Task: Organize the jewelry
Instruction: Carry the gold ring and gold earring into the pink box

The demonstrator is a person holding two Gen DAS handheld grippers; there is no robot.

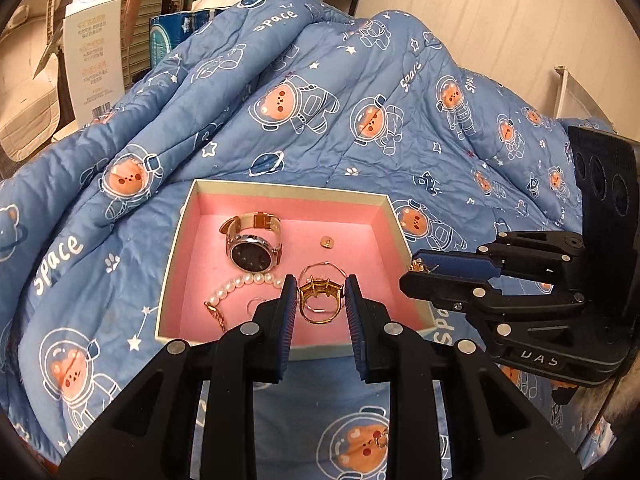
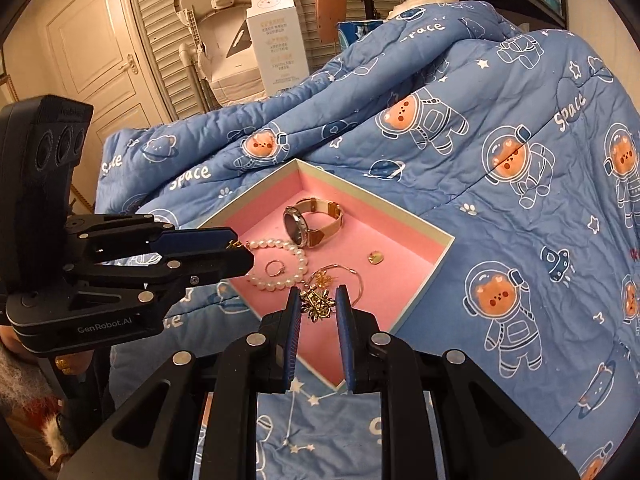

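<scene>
Gold ring [image 1: 320, 300] pinched in left claw [image 1: 320, 300] above pink-lined box [image 1: 280, 192].

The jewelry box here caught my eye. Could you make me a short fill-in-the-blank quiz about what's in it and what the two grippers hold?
1. The lining of the box is ____ in colour.
2. The left gripper is shut on a gold ____.
3. The watch lies inside the box beside a bracelet made of white ____.
4. The box sits on a blue ____ printed with astronaut bears.

Missing words: pink; ring; pearls; quilt
</scene>
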